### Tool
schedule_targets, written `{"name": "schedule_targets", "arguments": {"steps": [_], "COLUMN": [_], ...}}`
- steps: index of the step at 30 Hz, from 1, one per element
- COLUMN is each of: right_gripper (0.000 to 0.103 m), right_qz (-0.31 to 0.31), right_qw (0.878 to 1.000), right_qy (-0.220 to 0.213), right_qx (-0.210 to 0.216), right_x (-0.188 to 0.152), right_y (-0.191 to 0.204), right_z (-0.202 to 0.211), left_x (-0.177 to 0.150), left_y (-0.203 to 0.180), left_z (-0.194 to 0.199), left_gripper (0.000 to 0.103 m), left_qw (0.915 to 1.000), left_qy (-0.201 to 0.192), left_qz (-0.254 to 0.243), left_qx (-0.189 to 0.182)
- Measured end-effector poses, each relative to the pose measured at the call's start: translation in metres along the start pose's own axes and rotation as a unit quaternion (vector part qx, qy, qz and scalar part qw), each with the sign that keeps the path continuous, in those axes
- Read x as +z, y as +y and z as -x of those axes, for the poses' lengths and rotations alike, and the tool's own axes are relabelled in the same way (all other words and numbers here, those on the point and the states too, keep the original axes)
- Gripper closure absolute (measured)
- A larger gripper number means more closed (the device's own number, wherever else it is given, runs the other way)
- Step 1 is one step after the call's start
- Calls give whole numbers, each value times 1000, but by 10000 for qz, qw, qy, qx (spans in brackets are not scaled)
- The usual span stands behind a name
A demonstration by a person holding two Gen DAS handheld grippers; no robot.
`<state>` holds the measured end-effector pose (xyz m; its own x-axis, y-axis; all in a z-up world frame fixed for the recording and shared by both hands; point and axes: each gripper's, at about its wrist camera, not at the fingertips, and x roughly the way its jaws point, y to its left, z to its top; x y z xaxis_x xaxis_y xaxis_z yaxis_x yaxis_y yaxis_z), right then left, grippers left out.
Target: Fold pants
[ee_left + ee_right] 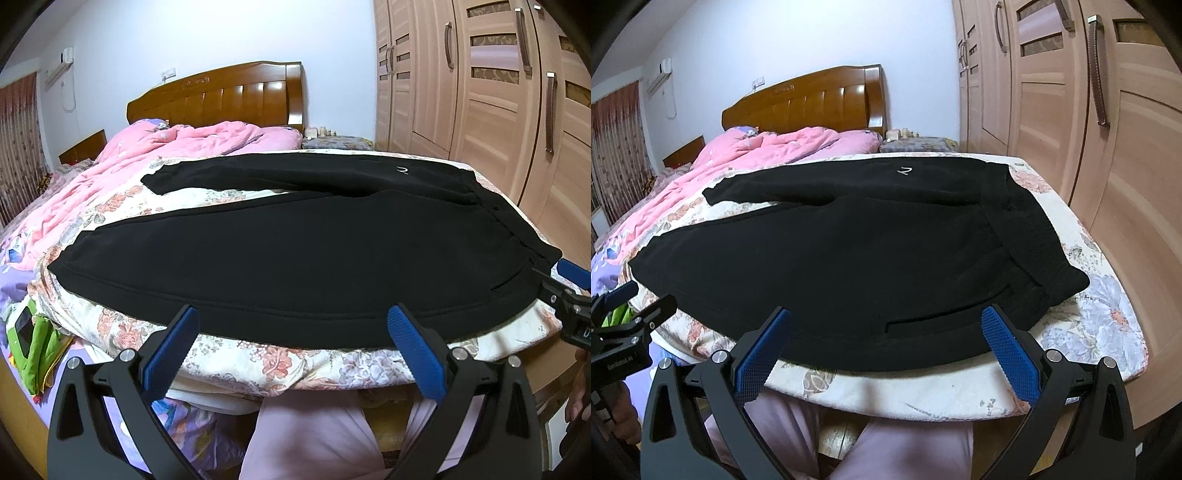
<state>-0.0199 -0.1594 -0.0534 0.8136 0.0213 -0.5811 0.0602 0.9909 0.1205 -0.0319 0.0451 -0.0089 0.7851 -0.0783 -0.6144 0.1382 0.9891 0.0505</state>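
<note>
The black pants [295, 251] lie spread flat on the foot of the bed [258, 365], waistband toward the wardrobe [480, 92], legs splayed apart toward the pink quilt [155, 147]. A small pale logo marks the far leg, and a pocket slit shows near the waistband. A floral sheet covers the mattress under them; a wooden headboard [221, 96] stands beyond. The left claw [293, 343] and the right claw [886, 345] both hang released, spread wide, just short of the near edge of the pants.
</note>
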Motion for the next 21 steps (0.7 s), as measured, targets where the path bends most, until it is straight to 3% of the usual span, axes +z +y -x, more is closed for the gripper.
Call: {"name": "schedule_targets", "arguments": {"steps": [13, 21], "right_gripper": [4, 4], "right_qz": [142, 467], "right_qw": [9999, 9988], "right_qy": [9, 113], "right_qx": [54, -11], "right_x": [5, 53], "right_y": [2, -3], "right_z": [-10, -27], "left_x": [3, 32], "left_y": [4, 0], "left_z": [-14, -40], "left_gripper": [1, 1], "left_qw": [9999, 9998], "left_qy": [54, 38], "left_qz": [-34, -164], "left_qx": [123, -119]}}
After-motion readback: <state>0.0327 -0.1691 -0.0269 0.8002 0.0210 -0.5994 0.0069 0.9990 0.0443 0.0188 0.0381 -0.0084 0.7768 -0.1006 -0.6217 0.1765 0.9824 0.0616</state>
